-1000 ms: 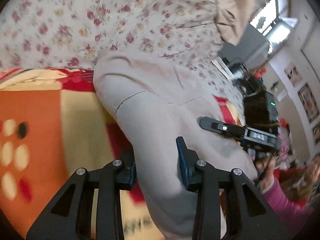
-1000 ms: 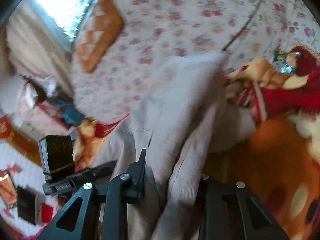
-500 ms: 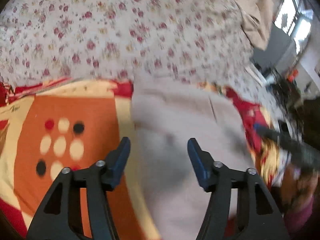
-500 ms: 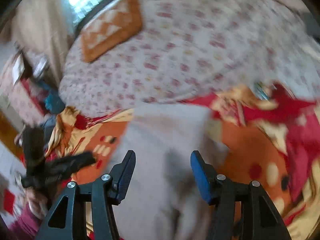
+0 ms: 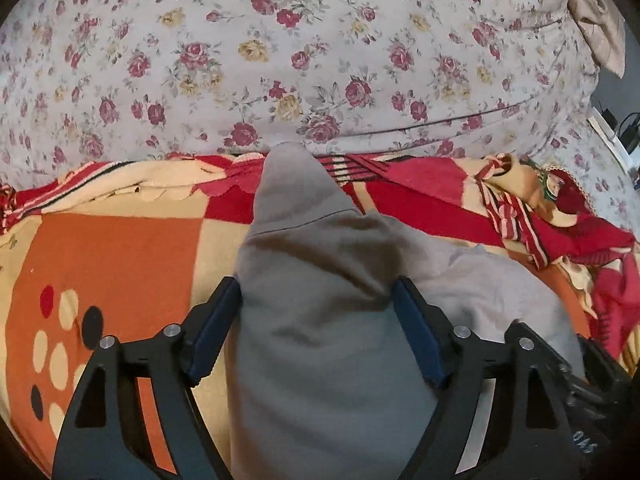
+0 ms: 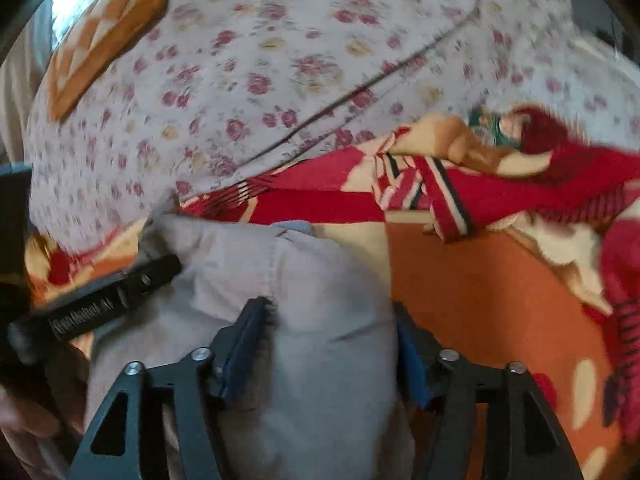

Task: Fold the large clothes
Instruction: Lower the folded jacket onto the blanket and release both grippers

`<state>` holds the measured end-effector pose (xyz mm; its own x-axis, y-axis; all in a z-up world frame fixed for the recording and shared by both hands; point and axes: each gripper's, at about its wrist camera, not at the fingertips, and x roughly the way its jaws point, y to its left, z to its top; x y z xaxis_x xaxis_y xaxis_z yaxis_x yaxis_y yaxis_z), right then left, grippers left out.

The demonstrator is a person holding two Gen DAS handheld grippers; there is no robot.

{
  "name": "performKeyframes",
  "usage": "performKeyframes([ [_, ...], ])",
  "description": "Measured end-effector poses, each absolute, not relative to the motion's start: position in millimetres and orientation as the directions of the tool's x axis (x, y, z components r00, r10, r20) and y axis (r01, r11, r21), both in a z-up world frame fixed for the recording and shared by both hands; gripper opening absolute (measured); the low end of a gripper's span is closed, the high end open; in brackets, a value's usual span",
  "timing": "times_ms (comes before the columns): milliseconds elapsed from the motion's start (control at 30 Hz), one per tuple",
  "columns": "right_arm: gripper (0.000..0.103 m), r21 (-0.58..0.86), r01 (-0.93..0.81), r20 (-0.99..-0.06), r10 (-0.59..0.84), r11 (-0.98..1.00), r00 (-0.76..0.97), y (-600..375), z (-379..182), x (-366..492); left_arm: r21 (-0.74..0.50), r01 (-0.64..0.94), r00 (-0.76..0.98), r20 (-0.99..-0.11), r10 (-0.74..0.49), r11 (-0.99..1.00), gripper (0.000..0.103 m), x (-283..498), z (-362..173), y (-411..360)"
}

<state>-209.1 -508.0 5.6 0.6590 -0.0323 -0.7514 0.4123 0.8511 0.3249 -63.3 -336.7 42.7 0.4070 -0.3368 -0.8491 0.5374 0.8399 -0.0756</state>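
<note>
A grey garment (image 5: 320,320), soft and thick like a sweatshirt, lies folded into a long bundle on a blanket (image 5: 120,260) patterned in orange, red and cream. A stitched seam crosses its narrow end at 12 o'clock. Beyond the blanket spreads a floral sheet (image 5: 280,60). The left claw (image 5: 316,308) stands wide open, its fingers either side of the bundle. The right claw (image 6: 332,328), at 3 o'clock from it, is open too, straddling the garment's other, puffier part. Right view is blurred.
</note>
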Motion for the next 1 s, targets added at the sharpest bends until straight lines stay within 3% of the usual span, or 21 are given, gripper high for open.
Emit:
performKeyframes([
  [167, 0.062, 0.39, 0.369, -0.735, 0.044, 0.844, 0.677, -516, 21, -224, -0.129, 0.561, 0.384, -0.834, -0.395, 0.818, 0.079, -72, 67, -309],
  [300, 0.062, 0.345, 0.257, -0.7, 0.065, 0.903, 0.711, -489, 66, -268, -0.141, 0.635, 0.373, -0.805, -0.461, 0.76, 0.079, -114, 97, -270],
  [467, 0.062, 0.272, 0.114, -0.703, 0.116, 0.956, 0.702, -445, 81, -311, -0.121, 0.703, 0.347, -0.801, -0.488, 0.7, 0.079, -174, 101, -231],
  [633, 0.061, 0.105, 0.156, -0.807, -0.008, 0.982, 0.591, -427, 23, -320, -0.078, 0.712, 0.3, -0.865, -0.403, 0.698, 0.08, -208, 41, -224],
  [767, 0.061, 0.15, 0.196, -0.789, -0.002, 0.969, 0.614, -429, 24, -332, -0.118, 0.659, 0.316, -0.853, -0.416, 0.743, 0.081, -210, 45, -214],
  [1000, 0.065, 0.204, 0.256, -0.739, -0.023, 0.945, 0.673, -424, 58, -361, 0.001, 0.617, 0.477, -0.796, -0.373, 0.787, 0.08, -231, 77, -205],
])
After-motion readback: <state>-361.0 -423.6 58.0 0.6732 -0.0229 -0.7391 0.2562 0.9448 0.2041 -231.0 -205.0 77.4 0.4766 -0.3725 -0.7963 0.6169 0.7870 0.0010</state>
